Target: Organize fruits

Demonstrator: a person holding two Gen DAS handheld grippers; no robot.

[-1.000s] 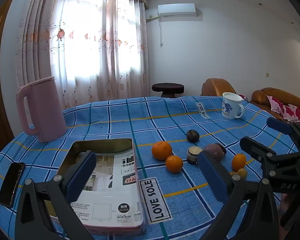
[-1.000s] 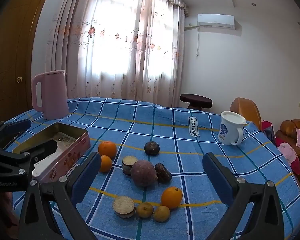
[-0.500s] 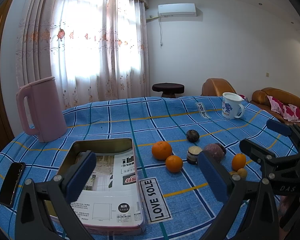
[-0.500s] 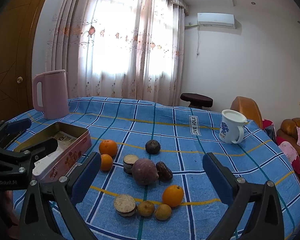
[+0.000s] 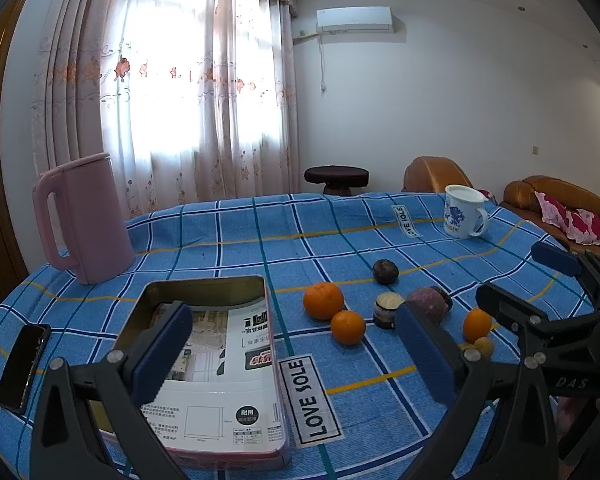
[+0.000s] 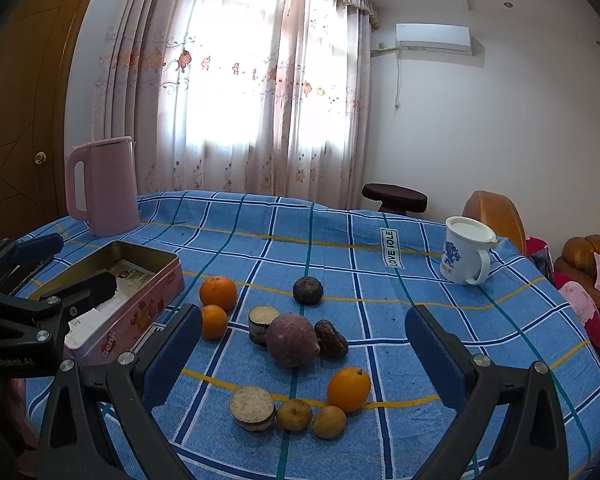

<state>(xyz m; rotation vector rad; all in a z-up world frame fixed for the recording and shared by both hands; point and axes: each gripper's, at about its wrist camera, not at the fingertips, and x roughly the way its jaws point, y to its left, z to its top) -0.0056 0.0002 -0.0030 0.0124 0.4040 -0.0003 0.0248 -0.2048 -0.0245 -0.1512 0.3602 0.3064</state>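
Here, round orange and dark purple fruits (image 6: 291,339) lie scattered mid-table on the blue checked tablecloth (image 6: 340,272), right of the open pink metal tin (image 6: 140,280). Left gripper (image 5: 296,354) and right gripper (image 6: 304,354) hover nearer, both spread wide, holding nothing.

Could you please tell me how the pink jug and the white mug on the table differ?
The pink jug is tall, plain and stands far left near the tin; the white mug is short, carries a blue print and stands far right. Both are upright with handles, on the blue cloth.
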